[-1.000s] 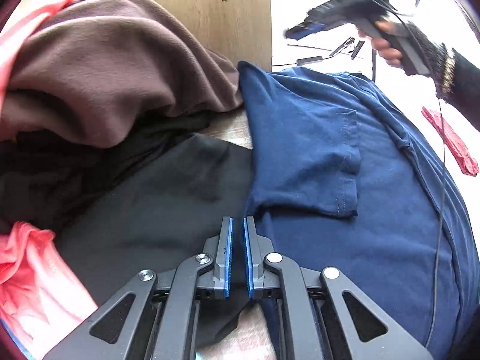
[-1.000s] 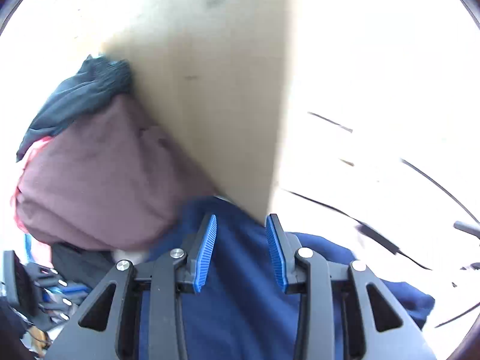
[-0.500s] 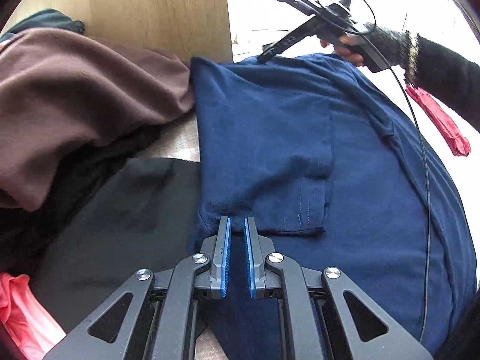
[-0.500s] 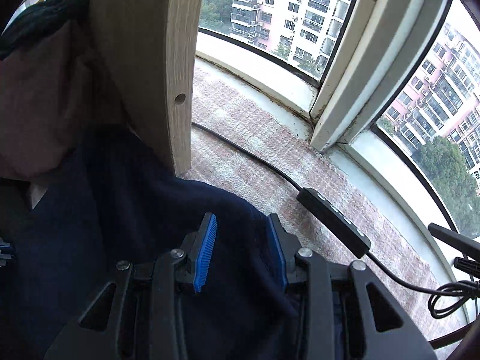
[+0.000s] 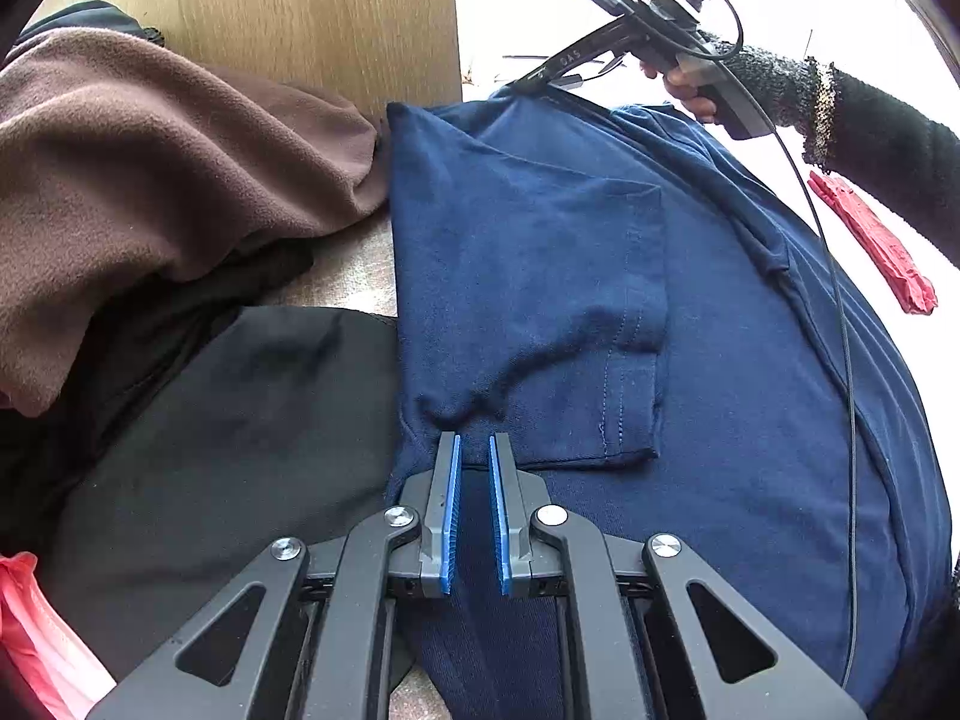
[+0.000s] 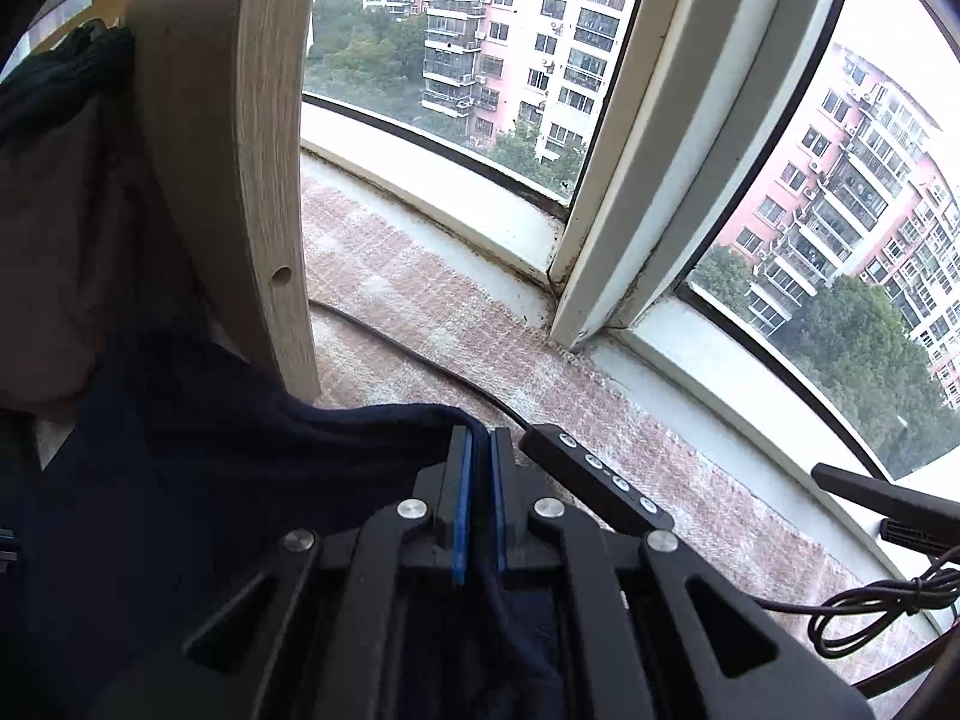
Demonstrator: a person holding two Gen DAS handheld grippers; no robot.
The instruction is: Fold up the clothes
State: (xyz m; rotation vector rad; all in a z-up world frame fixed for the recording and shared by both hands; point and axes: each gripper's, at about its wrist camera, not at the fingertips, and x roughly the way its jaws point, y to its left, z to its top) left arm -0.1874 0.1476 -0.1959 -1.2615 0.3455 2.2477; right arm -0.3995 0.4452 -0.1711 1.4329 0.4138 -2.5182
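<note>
1. Left wrist view: the left gripper [image 5: 474, 450] has its jaws nearly together, pinching the near edge of the navy T-shirt [image 5: 528, 252] beside the folded-in sleeve [image 5: 624, 396].
2. Right wrist view: the right gripper [image 6: 480, 444] has just been closing, and its blue pads now clamp the shirt's far corner, fabric visibly between them.
3. The shirt lies flat on the table [image 5: 354, 282], its left edge against a brown fleece [image 5: 150, 180] and a black garment [image 5: 228, 438]; a red cloth [image 5: 870, 240] lies apart to the right.
4. Beyond the right gripper: a cable remote [image 6: 594, 480] on the window ledge, and an upright wooden panel [image 6: 240, 150].
5. Judged technique: with both corners held, lift evenly, keep the edge taut, and carry it over in one sweep, clear of the neighbouring pile and cable.
</note>
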